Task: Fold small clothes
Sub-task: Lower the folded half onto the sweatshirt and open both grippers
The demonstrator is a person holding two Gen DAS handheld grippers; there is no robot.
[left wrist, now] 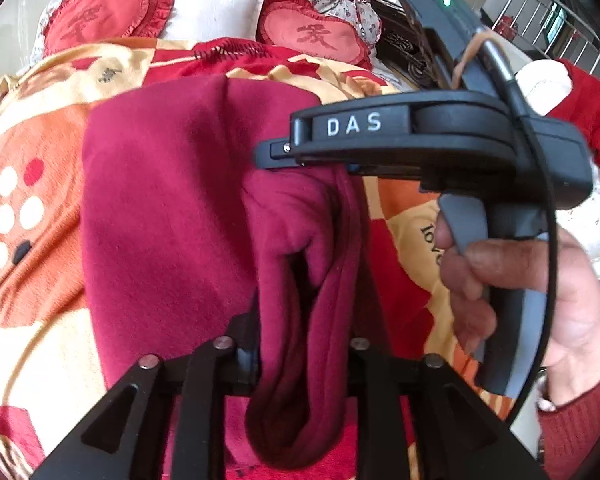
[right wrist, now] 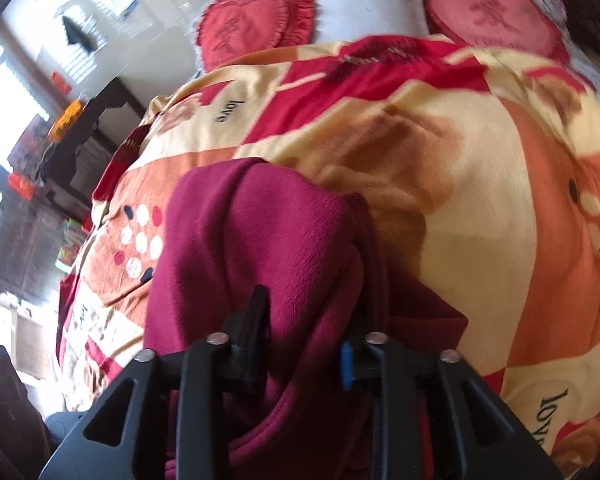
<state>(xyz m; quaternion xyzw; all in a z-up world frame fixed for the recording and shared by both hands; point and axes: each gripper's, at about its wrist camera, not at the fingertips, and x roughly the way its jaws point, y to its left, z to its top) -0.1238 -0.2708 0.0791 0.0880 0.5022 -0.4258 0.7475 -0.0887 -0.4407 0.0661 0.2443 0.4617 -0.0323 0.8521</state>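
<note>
A dark red fleece garment lies over the patterned blanket on the bed. My left gripper is shut on a bunched fold of it, which hangs down between the fingers. In the left wrist view my right gripper, held in a hand, pinches another edge of the garment higher up. In the right wrist view the right gripper is shut on the garment, which drapes over the fingers.
The blanket is orange, yellow and red and covers the bed. Two red heart cushions and a white pillow sit at the head. A dark cabinet stands to the left of the bed.
</note>
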